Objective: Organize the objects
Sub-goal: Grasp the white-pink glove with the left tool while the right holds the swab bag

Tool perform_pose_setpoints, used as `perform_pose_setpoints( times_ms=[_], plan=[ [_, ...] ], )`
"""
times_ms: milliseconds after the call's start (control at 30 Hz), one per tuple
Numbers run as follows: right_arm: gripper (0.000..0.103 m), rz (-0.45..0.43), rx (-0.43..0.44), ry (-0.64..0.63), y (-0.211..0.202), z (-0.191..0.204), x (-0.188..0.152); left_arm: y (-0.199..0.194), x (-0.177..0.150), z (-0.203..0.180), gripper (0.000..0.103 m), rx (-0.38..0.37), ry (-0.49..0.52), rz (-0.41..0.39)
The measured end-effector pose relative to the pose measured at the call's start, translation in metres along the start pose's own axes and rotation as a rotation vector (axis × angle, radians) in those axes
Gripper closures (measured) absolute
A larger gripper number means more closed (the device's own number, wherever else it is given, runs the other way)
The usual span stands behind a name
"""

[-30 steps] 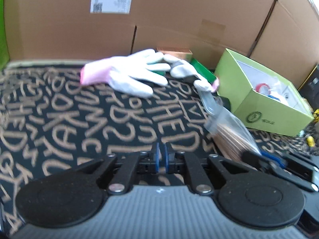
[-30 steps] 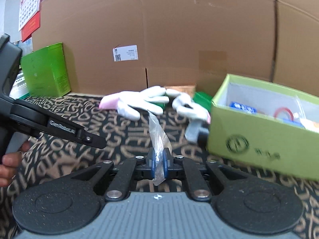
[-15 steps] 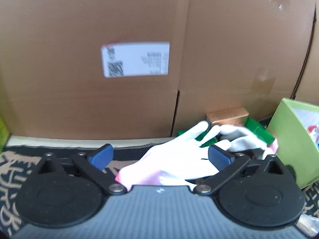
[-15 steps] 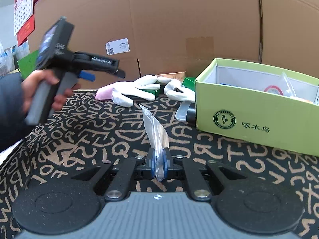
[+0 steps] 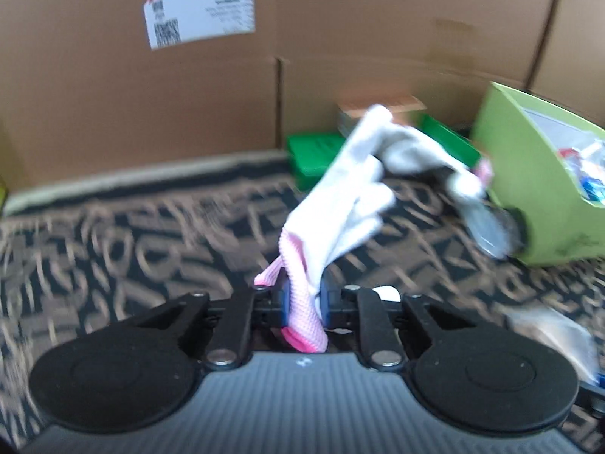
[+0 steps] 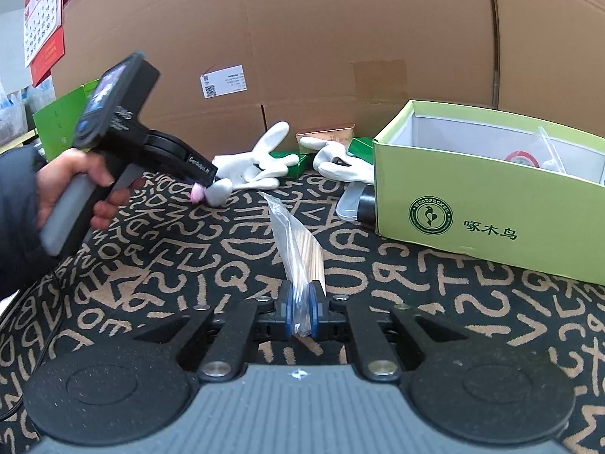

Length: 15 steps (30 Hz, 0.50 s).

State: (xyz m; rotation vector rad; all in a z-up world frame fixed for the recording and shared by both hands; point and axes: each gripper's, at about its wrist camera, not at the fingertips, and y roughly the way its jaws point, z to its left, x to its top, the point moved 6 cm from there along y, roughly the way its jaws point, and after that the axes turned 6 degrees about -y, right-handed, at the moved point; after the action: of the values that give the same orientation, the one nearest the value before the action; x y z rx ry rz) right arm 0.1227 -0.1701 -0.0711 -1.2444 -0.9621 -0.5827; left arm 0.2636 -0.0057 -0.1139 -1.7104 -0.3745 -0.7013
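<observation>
The left claw (image 5: 304,297) has just been closing, and its blue pads now pinch the pink cuff of a white glove (image 5: 348,189) at lower centre of the blurred left wrist view; the glove's fingers trail toward the upper right, and whether they are clear of the patterned surface (image 5: 113,249) is hard to say. In the right wrist view the right claw (image 6: 301,312), at lower centre, is pinched on a clear bag of thin wooden sticks (image 6: 298,242) that lies on the surface. A second glove (image 6: 340,162) lies at centre, just left of the green box (image 6: 487,212). At left, a hand (image 6: 75,185) holds the left tool.
</observation>
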Motion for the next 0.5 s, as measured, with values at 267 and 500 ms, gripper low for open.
perform_pose_setpoints(
  times_ms=[267,500],
  plan=[
    [0.092,0.007,0.025,0.028,-0.013,0.001,-0.007,-0.048,-0.072,-0.056,0.082,-0.217,-0.103,-0.015],
    [0.072,0.022,-0.002,0.006,-0.011,0.001,-0.01,-0.047,-0.066,-0.062,0.02,-0.185,-0.139,-0.08]
  ],
)
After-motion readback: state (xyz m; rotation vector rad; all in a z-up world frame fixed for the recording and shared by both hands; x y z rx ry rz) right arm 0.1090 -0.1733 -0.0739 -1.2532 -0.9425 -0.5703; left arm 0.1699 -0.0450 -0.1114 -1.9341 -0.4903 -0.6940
